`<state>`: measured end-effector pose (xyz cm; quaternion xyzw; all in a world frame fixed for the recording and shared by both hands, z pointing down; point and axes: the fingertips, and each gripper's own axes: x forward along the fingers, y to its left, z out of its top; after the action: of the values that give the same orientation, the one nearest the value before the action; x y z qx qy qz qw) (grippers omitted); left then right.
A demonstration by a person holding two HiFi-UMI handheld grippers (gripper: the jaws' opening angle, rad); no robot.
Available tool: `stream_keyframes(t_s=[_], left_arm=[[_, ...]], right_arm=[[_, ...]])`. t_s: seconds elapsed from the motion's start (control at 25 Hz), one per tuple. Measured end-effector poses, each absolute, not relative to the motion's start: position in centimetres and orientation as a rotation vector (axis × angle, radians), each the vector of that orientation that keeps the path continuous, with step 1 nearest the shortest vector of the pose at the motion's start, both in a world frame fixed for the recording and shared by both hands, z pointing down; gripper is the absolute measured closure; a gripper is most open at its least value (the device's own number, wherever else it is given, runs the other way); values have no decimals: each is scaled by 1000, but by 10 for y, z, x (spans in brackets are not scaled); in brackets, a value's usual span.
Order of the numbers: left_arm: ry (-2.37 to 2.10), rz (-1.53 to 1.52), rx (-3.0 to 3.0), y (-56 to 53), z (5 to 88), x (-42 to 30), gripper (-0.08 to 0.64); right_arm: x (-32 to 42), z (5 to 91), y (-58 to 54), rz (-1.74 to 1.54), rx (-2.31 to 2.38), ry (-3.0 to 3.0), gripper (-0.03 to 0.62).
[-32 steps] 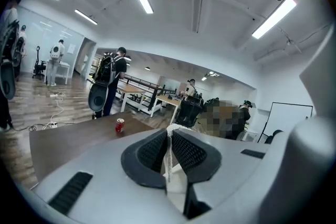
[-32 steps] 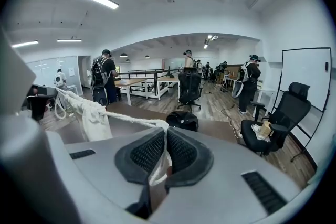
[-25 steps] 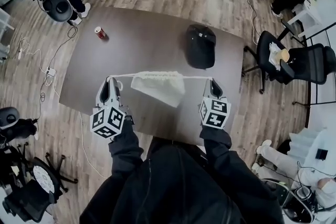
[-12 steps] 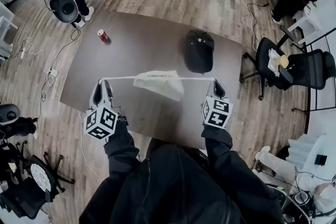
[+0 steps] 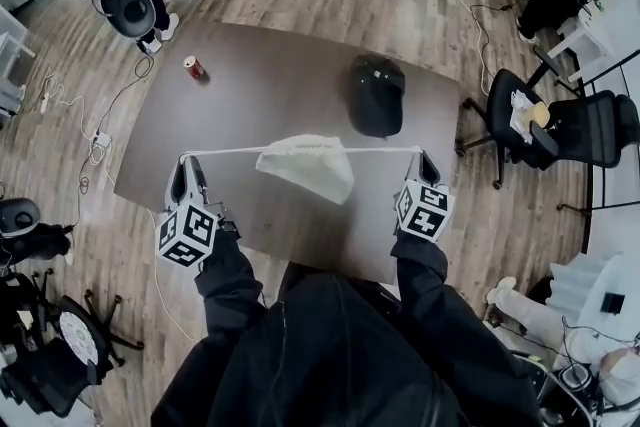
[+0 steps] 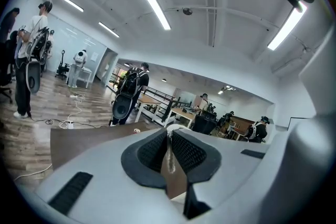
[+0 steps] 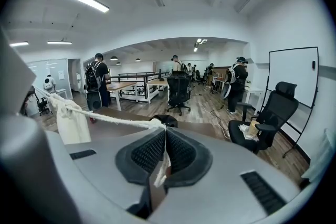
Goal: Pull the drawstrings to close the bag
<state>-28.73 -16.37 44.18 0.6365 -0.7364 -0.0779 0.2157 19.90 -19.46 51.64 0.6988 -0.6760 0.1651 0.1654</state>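
Left gripper point(image 5: 187, 161): I read jaws clamped on left drawstring point(image 5: 225, 152) | right gripper point(image 5: 421, 159): jaws pinched together on right drawstring point(image 5: 385, 151) | white drawstring bag point(image 5: 308, 165): hangs mid-span from the taut cord between both grippers, over brown table point(image 5: 260, 45) | on table: black cap point(image 5: 375, 95), red can point(image 5: 192, 66).

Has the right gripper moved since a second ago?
Yes. The right gripper, shut on the drawstring, has slid rightward in the head view, away from the black cap.
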Motion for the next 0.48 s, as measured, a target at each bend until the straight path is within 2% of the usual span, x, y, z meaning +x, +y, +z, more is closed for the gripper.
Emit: stream_keyframes(t_s=[0.48], left_arm=[[-2080,-210,1695,-154,446,-308,505]], right_arm=[[222,520,-192,475,2022,-1872,565]])
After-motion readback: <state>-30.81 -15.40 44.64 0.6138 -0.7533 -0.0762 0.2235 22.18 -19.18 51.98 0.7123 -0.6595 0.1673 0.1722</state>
